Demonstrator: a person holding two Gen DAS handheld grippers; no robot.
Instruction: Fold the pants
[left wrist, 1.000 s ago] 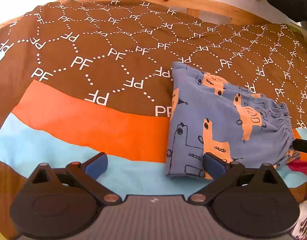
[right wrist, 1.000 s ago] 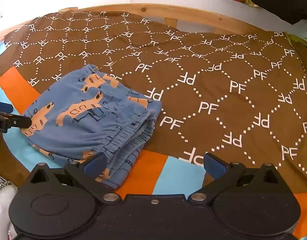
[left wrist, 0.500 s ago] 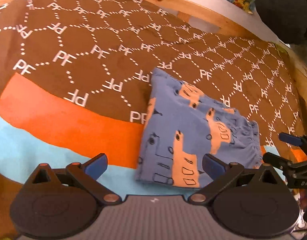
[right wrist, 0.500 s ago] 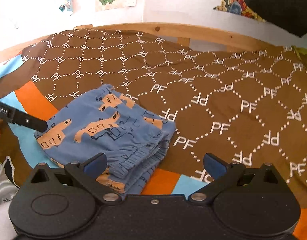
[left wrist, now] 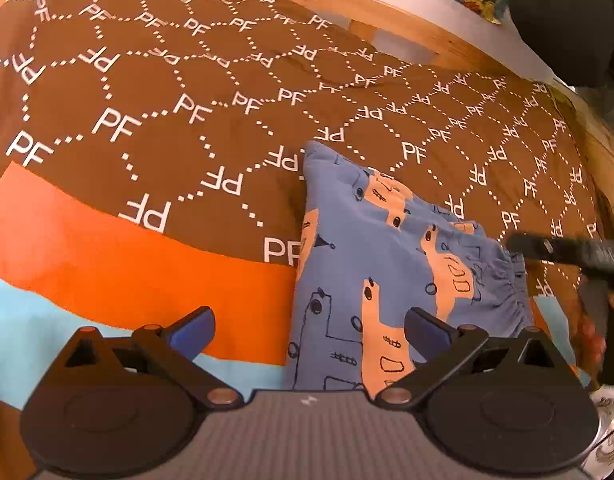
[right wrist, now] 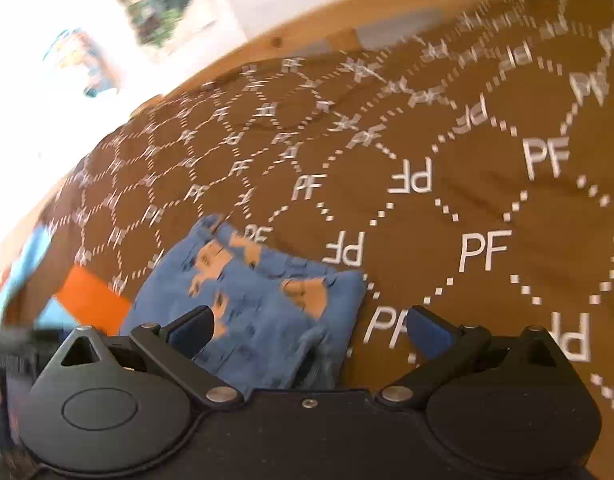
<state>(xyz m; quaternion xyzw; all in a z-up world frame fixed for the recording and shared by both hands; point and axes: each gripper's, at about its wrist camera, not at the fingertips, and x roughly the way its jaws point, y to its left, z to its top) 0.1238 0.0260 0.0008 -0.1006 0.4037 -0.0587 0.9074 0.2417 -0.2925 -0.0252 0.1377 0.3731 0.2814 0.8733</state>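
Observation:
Blue pants (left wrist: 391, 268) with orange animal prints lie folded into a compact stack on the bedspread, elastic waistband to the right. My left gripper (left wrist: 309, 326) hovers open just in front of their near edge, nothing between its blue pads. In the right wrist view the same folded pants (right wrist: 267, 304) lie low and left, and my right gripper (right wrist: 309, 326) is open above their right edge, holding nothing. A finger of the right gripper (left wrist: 567, 250) shows as a dark bar over the waistband in the left wrist view.
The brown bedspread (left wrist: 167, 92) with white PF hexagons has an orange band (left wrist: 107, 248) and a light blue band at the near side. A wooden bed frame (left wrist: 387, 12) runs along the back. A dark bundle (left wrist: 563, 16) sits at the far right.
Both grippers have swung: the right wrist view tilted and moved closer over the pants, with motion blur. The right gripper's finger now reaches over the waistband. The pants stay folded in place.

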